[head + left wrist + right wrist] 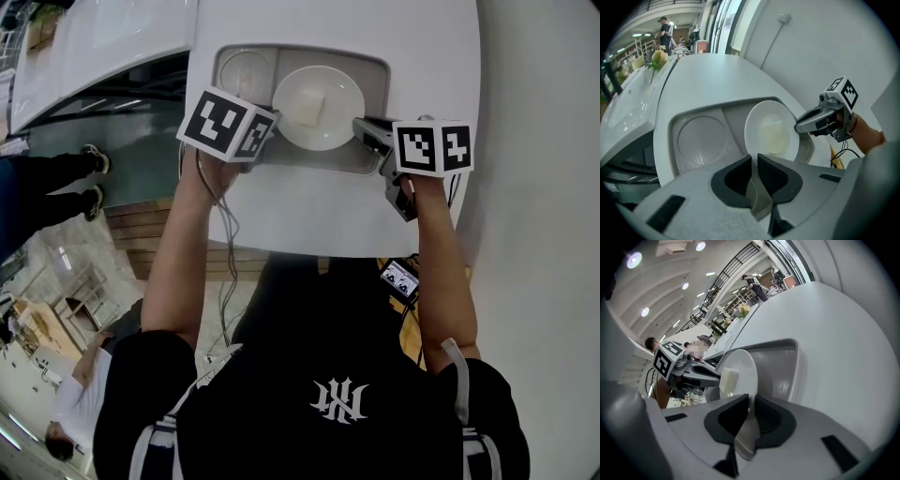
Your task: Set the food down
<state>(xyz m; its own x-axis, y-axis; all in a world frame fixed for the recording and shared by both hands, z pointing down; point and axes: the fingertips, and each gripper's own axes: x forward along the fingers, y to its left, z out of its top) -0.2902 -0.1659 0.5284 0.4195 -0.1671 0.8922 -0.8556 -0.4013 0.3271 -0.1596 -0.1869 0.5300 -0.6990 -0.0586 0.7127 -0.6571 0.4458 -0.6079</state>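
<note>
A white plate carries a pale block of food and sits over the larger compartment of a grey tray. My left gripper is shut on the plate's left rim, and my right gripper is shut on its right rim. In the left gripper view the plate with the food runs into my left gripper's jaws, and the right gripper holds the far rim. In the right gripper view the plate shows nearly edge-on between my right gripper's jaws. Whether the plate touches the tray I cannot tell.
The tray lies on a white round-edged table. Its left compartment has a bare round recess. A second white counter stands at the left, with a gap and floor between. A person's feet are at the far left. A white wall runs along the right.
</note>
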